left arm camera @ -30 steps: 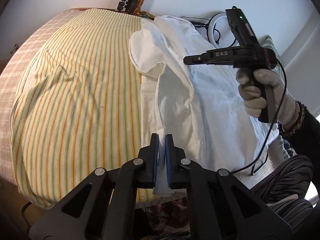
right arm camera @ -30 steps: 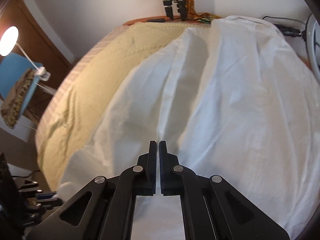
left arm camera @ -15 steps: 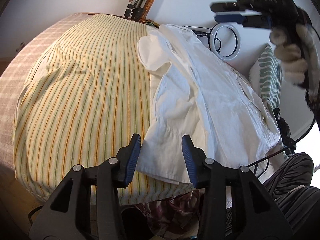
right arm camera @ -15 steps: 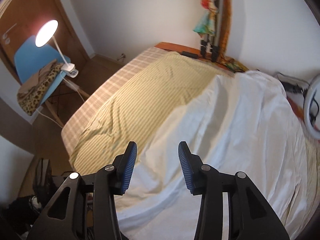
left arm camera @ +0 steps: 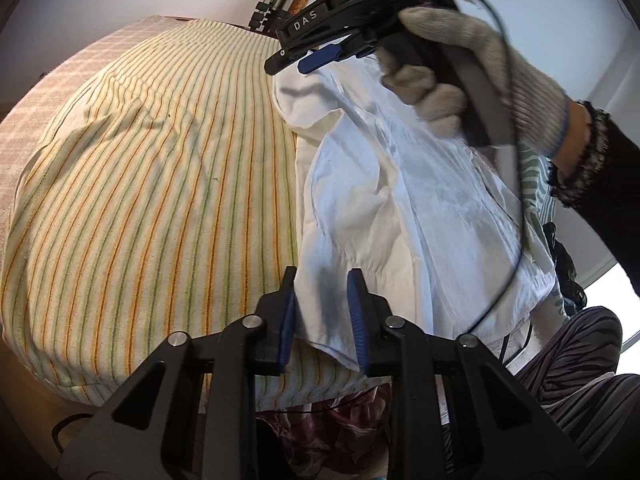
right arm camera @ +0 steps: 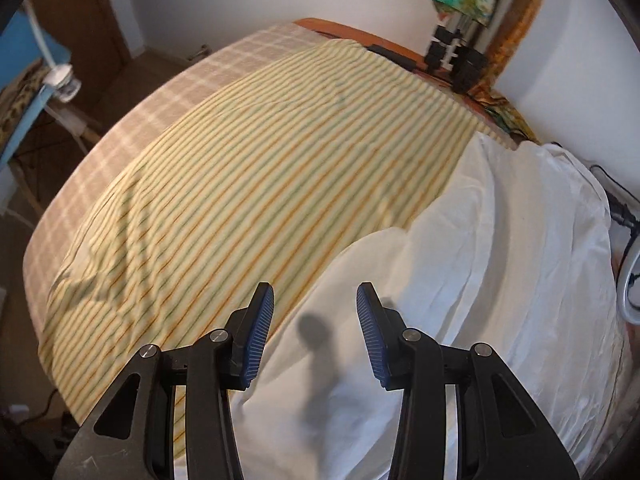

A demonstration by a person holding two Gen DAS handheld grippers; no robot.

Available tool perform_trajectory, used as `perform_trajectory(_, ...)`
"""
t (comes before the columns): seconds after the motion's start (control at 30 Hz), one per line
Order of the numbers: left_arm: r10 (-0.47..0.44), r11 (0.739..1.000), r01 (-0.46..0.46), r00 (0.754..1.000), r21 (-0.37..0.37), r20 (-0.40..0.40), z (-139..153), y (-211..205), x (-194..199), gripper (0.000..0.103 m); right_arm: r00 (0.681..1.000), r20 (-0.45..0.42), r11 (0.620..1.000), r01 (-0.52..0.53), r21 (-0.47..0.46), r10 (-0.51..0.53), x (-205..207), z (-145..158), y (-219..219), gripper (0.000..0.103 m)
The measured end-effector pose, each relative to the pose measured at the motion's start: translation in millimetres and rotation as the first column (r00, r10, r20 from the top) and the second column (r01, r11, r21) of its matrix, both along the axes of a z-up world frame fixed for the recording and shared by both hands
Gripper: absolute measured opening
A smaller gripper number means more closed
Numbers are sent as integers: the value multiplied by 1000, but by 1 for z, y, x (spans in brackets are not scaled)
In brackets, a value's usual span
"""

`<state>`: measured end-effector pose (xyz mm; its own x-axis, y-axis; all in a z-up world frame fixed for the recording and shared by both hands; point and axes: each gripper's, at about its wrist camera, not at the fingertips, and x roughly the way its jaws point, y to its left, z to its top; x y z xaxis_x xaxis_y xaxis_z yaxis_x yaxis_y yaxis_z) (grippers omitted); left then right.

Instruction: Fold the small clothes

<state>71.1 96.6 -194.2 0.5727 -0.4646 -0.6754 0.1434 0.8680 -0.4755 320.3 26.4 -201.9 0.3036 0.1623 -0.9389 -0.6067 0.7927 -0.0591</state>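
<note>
A white garment (left arm camera: pixel 400 208) lies spread along the right side of a bed covered with a yellow striped sheet (left arm camera: pixel 160 180). My left gripper (left arm camera: pixel 322 292) is at the garment's near corner. Its jaws are closing with the cloth's hem between them, and a gap still shows at each pad. A gloved hand (left arm camera: pixel 460 64) holds my right gripper (left arm camera: pixel 292 65) high over the garment's far end. In the right wrist view the right gripper (right arm camera: pixel 316 308) stands open above the left edge of the white garment (right arm camera: pixel 500 280), beside the striped sheet (right arm camera: pixel 260 180), with nothing between its fingers.
A checked bed cover (right arm camera: pixel 132 120) shows past the sheet's left edge. Tripod legs (right arm camera: pixel 456 56) stand at the bed's far end, a ring light (right arm camera: pixel 630 280) at the right, a blue chair (right arm camera: pixel 24 80) at the left. The person's striped trousers (left arm camera: pixel 580 360) are by the near right corner.
Both grippers went from shut to open. The left let go of the hem, then narrowed again around the near corner. The right swung left, from over the garment's middle to its left edge.
</note>
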Motion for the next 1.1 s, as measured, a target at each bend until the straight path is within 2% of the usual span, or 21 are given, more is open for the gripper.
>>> perform_trajectory(0.07,-8,1000,8,1000,5,0,-1,-1,-1,16,996,19,996,87,23,-88,19,2,-18,42)
perform_trajectory(0.1,-11,1000,11,1000,9,3,-1,-1,-2,16,992,21,992,125,34,-125,27,3,-27,47)
perform_trajectory(0.13,-13,1000,13,1000,12,4,-1,-1,-2,16,985,27,985,168,41,-169,35,3,-39,61)
perform_trajectory(0.2,-17,1000,17,1000,15,5,-1,-2,-2,16,970,59,971,235,46,-237,47,3,-56,71)
perform_trajectory(0.27,-22,1000,22,1000,20,6,-1,-2,-2,16,953,62,955,292,55,-296,58,-3,-74,71)
perform_trajectory(0.33,-26,999,26,1000,28,7,-1,-4,-2,16,938,-5,933,345,102,-346,71,-12,-90,71)
perform_trajectory(0.4,-26,999,26,1000,28,5,-1,-5,-1,16,935,-74,919,356,170,-348,76,-18,-96,70)
perform_trajectory(0.47,-28,999,28,1000,28,3,0,-6,-1,15,941,-103,915,336,221,-321,78,-19,-95,59)
perform_trajectory(0.53,-29,999,29,1000,26,-1,1,-4,2,15,954,-134,924,293,245,-267,77,-20,-89,22)
perform_trajectory(0.57,-29,999,29,1000,24,-2,2,-3,2,14,958,-141,928,279,248,-251,77,-20,-87,11)
perform_trajectory(0.63,-27,999,27,1000,19,-4,3,-2,3,14,965,-126,932,256,256,-231,77,-16,-83,1)
perform_trajectory(0.73,-26,1000,26,1000,-4,-8,7,0,3,12,971,-50,932,240,273,-235,79,2,-87,0)
perform_trajectory(0.8,-28,999,27,999,-43,-28,8,1,4,12,963,17,926,254,278,-269,88,14,-95,0)
perform_trajectory(0.9,-30,998,28,999,-59,-40,7,1,7,12,953,17,925,288,247,-301,102,4,-103,0)
perform_trajectory(1.0,-30,999,29,999,-39,-36,9,-3,6,12,956,35,935,276,224,-291,98,-3,-105,0)
perform_trajectory(1.07,-27,999,27,999,-24,-33,10,-3,4,12,956,7,935,285,213,-293,96,-3,-106,3)
perform_trajectory(1.1,-31,999,30,999,-16,-29,11,-4,3,12,958,22,942,277,188,-286,92,0,-106,6)
